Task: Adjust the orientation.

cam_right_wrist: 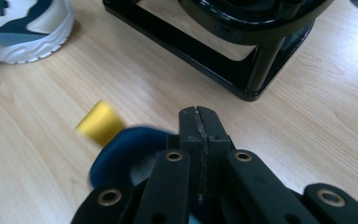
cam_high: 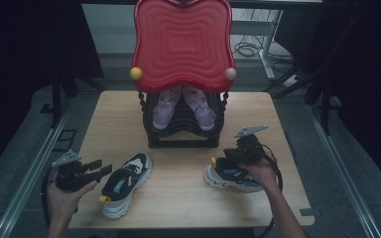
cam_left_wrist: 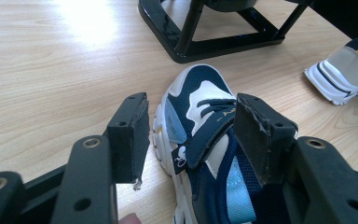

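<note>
Two navy, white and light-blue sneakers lie on the wooden table point(cam_high: 178, 198). The left sneaker point(cam_high: 126, 183) point(cam_left_wrist: 205, 140) points toward the black rack. My left gripper point(cam_high: 101, 168) point(cam_left_wrist: 191, 135) stands open beside it, one jaw on each side of its strap, pads apart from it. The right sneaker point(cam_high: 228, 176) point(cam_left_wrist: 342, 74) has a yellow heel tab point(cam_right_wrist: 100, 122). My right gripper point(cam_high: 226, 157) point(cam_right_wrist: 198, 112) is over its blue heel collar point(cam_right_wrist: 121, 154), jaws pressed together. I cannot tell whether they pinch any part of the shoe.
A black rack point(cam_high: 183, 134) point(cam_right_wrist: 242, 60) stands at the table's back middle, holding a pair of purple shoes point(cam_high: 167, 106). A wavy red panel point(cam_high: 182, 44) with a yellow and a pink knob rises above it. Bare wood lies between the two sneakers.
</note>
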`<state>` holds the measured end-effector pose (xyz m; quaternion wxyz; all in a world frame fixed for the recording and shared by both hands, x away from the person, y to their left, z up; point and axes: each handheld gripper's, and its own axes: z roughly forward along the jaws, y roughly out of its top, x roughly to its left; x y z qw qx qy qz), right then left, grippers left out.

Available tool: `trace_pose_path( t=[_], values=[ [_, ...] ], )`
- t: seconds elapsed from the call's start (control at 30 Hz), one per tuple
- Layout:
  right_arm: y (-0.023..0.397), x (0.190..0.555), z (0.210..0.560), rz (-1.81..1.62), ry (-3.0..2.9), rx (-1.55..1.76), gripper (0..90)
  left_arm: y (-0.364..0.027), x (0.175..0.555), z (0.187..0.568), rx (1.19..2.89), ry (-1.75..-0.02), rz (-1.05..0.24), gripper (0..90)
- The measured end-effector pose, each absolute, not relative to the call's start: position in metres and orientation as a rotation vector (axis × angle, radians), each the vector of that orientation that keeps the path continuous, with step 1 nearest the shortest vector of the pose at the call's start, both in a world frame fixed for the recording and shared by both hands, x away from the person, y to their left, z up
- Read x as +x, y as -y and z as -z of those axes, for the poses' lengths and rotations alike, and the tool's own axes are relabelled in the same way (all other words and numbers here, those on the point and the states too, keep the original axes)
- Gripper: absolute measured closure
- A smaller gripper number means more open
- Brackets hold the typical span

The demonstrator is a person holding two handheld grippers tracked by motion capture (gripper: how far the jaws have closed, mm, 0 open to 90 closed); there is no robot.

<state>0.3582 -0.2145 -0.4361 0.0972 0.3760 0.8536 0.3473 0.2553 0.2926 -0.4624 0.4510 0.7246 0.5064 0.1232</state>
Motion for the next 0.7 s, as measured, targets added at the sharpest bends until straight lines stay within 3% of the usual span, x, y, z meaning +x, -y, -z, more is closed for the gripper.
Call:
trace_pose_path(
  t=[0.7],
  values=[
    [0.197,0.37,0.449,-0.931,-2.591,1.11,89.4,-0.293,0.256,0.463,1.788,-1.257,-0.312,46.2]
  ],
)
